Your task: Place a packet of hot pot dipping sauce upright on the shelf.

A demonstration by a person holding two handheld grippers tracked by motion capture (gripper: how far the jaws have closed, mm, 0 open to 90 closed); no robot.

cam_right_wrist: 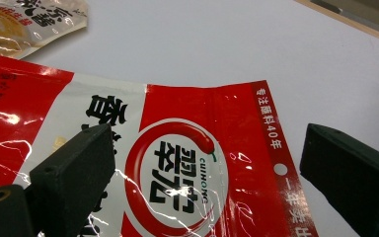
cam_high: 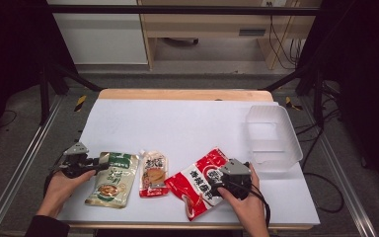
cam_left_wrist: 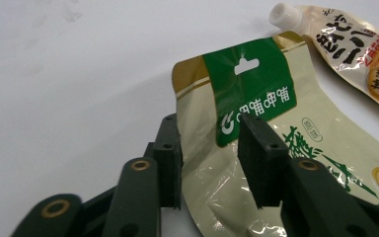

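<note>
Left of spout pouch, left gripper straddles green pouch top edge, jaws half-closed, not pinching. Pouch soft, slippery, light; grab flat seal. Right gripper released over red pouch.

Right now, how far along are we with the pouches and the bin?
Nothing looks done: the bin holds nothing. In hand: left gripper straddles the green pouch edge; right gripper stands open over the red pouch. Left: all three, including the spout pouch, remain on the table.
</note>
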